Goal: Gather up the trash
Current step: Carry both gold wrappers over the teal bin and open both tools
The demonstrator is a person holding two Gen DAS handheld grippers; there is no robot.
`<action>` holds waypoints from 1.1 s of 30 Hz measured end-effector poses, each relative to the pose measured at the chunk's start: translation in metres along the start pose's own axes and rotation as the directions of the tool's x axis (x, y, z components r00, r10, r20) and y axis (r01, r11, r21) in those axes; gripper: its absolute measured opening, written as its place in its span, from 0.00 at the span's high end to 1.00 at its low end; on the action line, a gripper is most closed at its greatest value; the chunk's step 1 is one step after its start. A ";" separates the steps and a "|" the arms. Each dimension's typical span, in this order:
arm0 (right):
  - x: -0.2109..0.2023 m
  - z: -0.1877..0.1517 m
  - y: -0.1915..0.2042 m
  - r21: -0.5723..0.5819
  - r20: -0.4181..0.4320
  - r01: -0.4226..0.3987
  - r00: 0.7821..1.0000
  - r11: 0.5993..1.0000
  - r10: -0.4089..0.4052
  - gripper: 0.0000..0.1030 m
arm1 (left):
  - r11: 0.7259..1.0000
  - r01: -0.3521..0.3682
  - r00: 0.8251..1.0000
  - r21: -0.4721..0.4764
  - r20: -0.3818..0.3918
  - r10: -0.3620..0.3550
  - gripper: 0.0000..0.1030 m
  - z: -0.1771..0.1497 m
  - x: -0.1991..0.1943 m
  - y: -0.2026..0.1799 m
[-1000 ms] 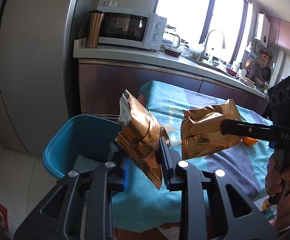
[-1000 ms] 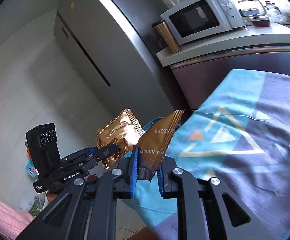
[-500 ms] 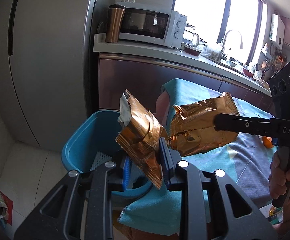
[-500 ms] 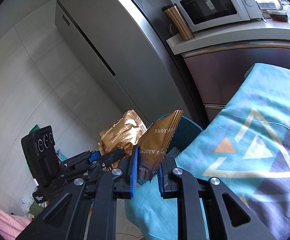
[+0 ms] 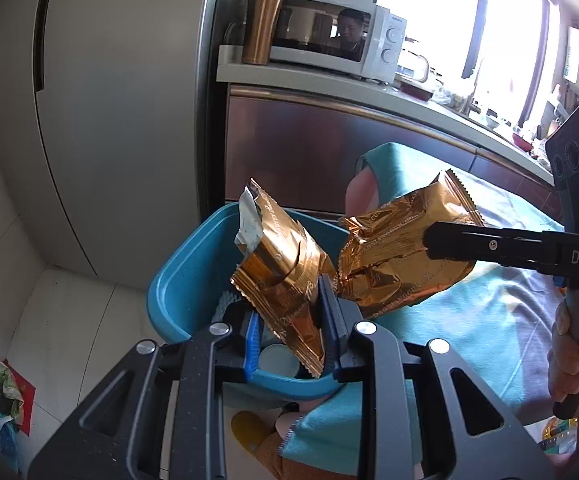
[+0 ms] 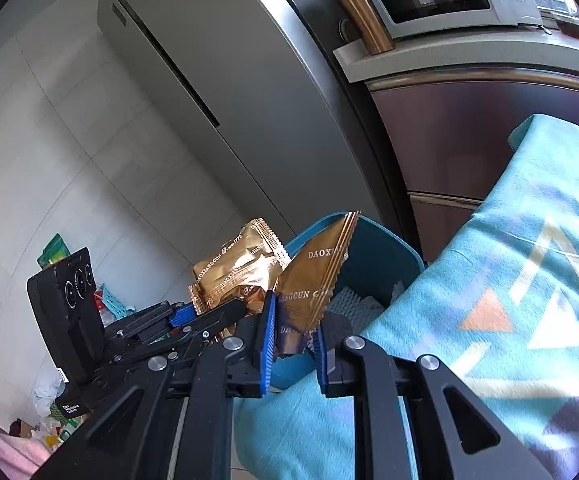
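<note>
Each gripper holds a crumpled gold snack wrapper. My left gripper (image 5: 289, 334) is shut on one gold wrapper (image 5: 285, 272), held over the blue bin (image 5: 177, 280). My right gripper (image 6: 292, 334) is shut on the second gold wrapper (image 6: 313, 280), just above the blue bin (image 6: 377, 264) at its table-side rim. In the left wrist view the right gripper (image 5: 441, 240) reaches in from the right with its wrapper (image 5: 393, 264) beside the other. In the right wrist view the left gripper (image 6: 185, 320) and its wrapper (image 6: 237, 268) sit at the left. The bin holds some white items.
The bin stands on the floor against a table covered by a teal patterned cloth (image 6: 509, 280). Behind are a grey fridge (image 5: 109, 100), a counter with a microwave (image 5: 329, 40) and a copper tumbler (image 5: 261, 26). Bags and clutter (image 6: 49, 420) lie on the floor.
Both grippers have carried their wrappers off the table's edge and downward, so the bin now lies directly beneath them. Neither grip has altered.
</note>
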State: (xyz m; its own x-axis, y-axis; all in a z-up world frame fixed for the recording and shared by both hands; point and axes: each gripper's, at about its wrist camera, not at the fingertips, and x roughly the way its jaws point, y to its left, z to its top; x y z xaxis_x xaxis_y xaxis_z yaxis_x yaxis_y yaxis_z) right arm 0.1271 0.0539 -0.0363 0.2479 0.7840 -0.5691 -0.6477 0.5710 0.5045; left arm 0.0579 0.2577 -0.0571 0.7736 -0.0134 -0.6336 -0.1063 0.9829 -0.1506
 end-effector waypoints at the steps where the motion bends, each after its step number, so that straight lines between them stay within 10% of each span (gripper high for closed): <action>1: 0.004 0.001 0.000 -0.001 -0.006 0.005 1.000 1.000 -0.005 0.85 | 1.000 -0.007 1.000 -0.003 -0.008 0.007 0.75 0.000 0.004 0.002; 17: 0.052 0.001 -0.006 0.025 -0.118 0.076 0.990 0.997 -0.073 0.75 | 0.997 -0.067 0.992 -0.042 -0.107 0.062 0.72 -0.008 0.058 0.028; 33: -0.003 -0.016 0.000 -0.016 -0.050 0.053 0.997 0.998 -0.054 0.68 | 1.000 -0.027 0.997 -0.015 -0.067 0.026 0.65 -0.005 0.044 0.009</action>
State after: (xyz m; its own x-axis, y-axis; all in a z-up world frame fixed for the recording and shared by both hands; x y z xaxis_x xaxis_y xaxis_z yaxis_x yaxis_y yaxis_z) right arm 0.1149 0.0471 -0.0449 0.2462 0.7389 -0.6273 -0.6447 0.6081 0.4632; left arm 0.0881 0.2656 -0.0900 0.7271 -0.0002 -0.6865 -0.1364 0.9800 -0.1447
